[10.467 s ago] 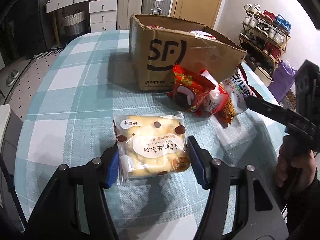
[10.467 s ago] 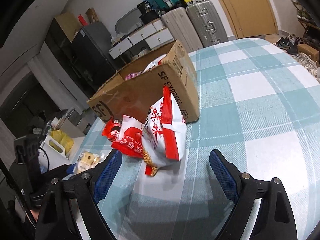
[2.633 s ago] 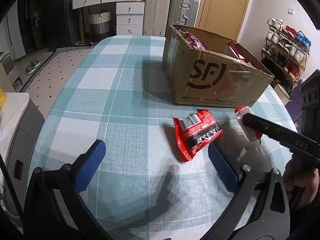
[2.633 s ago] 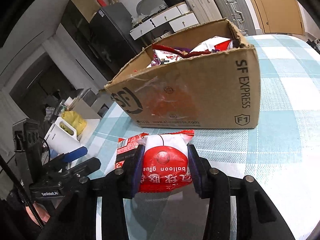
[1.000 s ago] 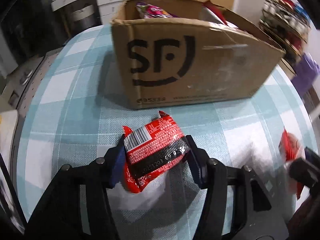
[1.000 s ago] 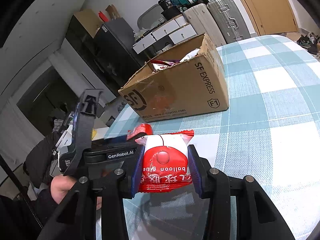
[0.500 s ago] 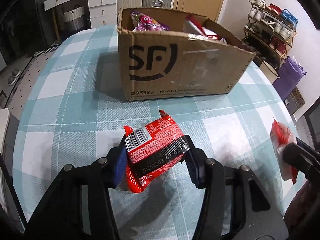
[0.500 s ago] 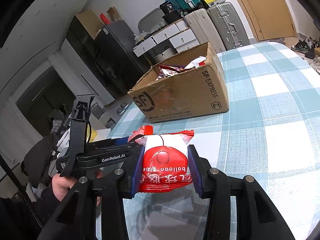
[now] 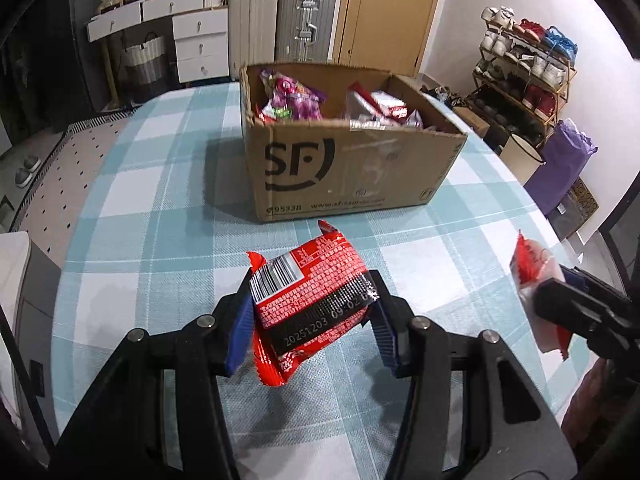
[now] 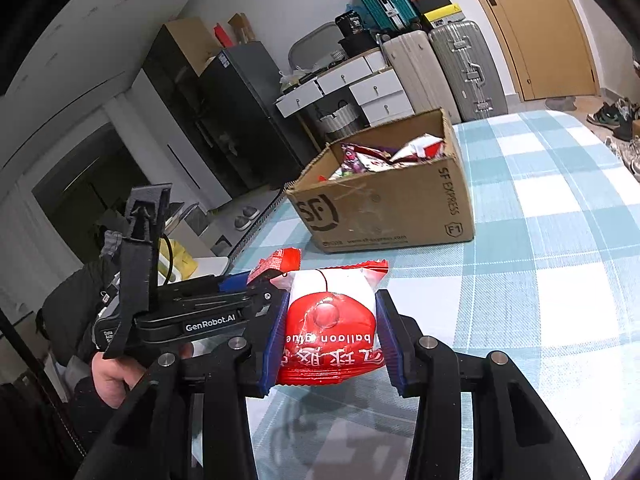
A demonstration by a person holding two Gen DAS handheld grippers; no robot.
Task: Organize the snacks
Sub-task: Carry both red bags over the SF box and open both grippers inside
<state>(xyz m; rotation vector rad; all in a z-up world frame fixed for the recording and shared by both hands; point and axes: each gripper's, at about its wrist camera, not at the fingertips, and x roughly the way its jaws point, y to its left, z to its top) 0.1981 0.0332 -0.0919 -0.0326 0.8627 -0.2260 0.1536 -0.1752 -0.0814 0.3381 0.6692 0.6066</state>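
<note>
Beyond the teal-checked bench (image 9: 160,208), an open brown cardboard box (image 9: 352,176) is already crowded. A red foil snack packet (image 9: 310,300) is pinched in the left gripper (image 9: 310,320) jaws, a red-and-white balloon-glue pouch (image 10: 330,332) in the right gripper (image 10: 330,340); either slippery packet could be dropped short.

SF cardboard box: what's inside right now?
The cardboard box holds snack packets: a pink-purple bag at its left, red-and-white packets at its right. Anything beneath them is covered.

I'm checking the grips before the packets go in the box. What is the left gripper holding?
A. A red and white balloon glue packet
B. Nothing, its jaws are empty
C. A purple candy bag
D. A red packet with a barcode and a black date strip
D: in the left wrist view the left gripper is clamped on the red packet showing a barcode and black date strip, in front of the cardboard box.
</note>
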